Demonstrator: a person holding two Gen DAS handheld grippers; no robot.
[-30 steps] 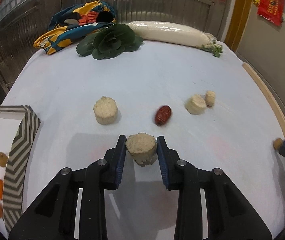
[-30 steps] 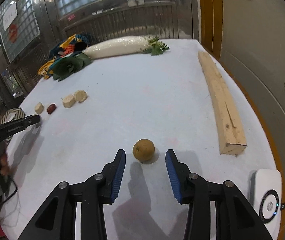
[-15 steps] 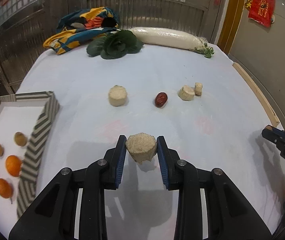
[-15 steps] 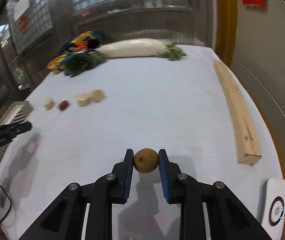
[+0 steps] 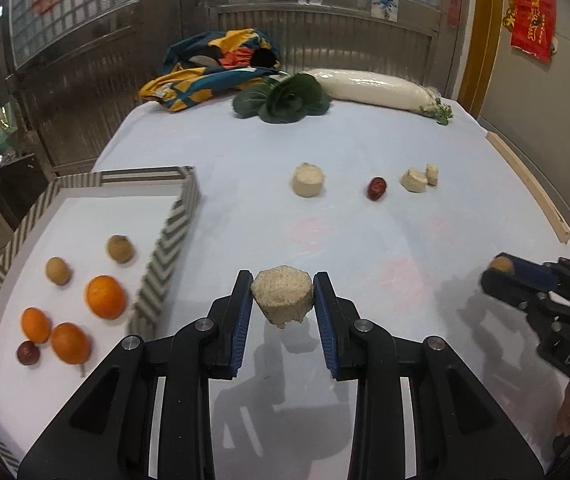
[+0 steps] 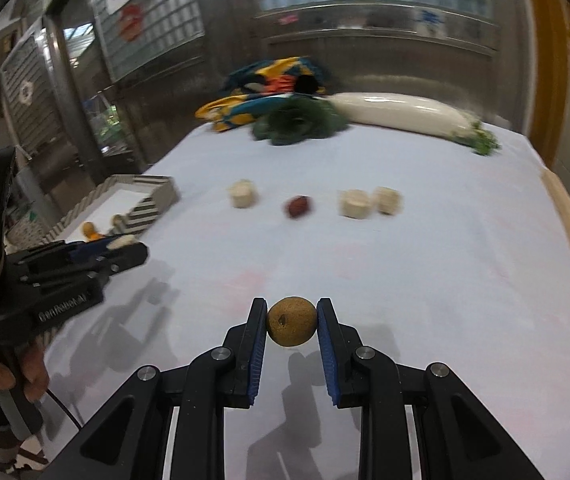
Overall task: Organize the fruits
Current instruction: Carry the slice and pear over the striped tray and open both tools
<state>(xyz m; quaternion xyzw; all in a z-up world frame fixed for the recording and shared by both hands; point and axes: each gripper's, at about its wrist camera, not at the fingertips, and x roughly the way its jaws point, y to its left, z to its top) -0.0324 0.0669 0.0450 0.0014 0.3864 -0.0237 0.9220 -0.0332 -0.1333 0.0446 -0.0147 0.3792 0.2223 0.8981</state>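
**Striped tray lying to the left as both claws are carrying their loads**

Beige and rough-cut, a cylindrical chunk (image 5: 283, 300) is sitting pinched between the blue pads of the left claw (image 5: 283, 304), lifted clear of the white surface (image 5: 365, 240) with its shadow falling below. The right claw (image 6: 291, 326) is closing its jaws on a small round brown fruit (image 6: 291, 321), likewise raised above the cloth.

Everything about the coming move is turning on the grey-and-white striped tray (image 5: 173, 220). It is lying ahead and to the left of the left claw, its near wall just beside that claw's left finger. It is standing well apart from the right claw, which is having to cross behind the left one to reach it. The left claw is plainly the nearer. Inside the tray, three oranges (image 5: 105, 296), two brown fruits (image 5: 119, 249) and a dark red fruit (image 5: 28, 353) are already resting.

Out on the cloth, one beige chunk (image 5: 308, 180), a red date (image 5: 377, 189) and two smaller pale pieces (image 5: 417, 178) are waiting in a row across the middle. Leafy greens (image 5: 289, 98), a long white radish (image 5: 377, 88) and a bright patterned cloth (image 5: 213, 68) are sitting at the far edge.

Readable writing is scarce: the left claw's body, seen from the right camera, is showing a white brand mark reading roughly "GenRobot.AI". A red wall hanging (image 5: 531, 16) is bearing gold characters too small to read.
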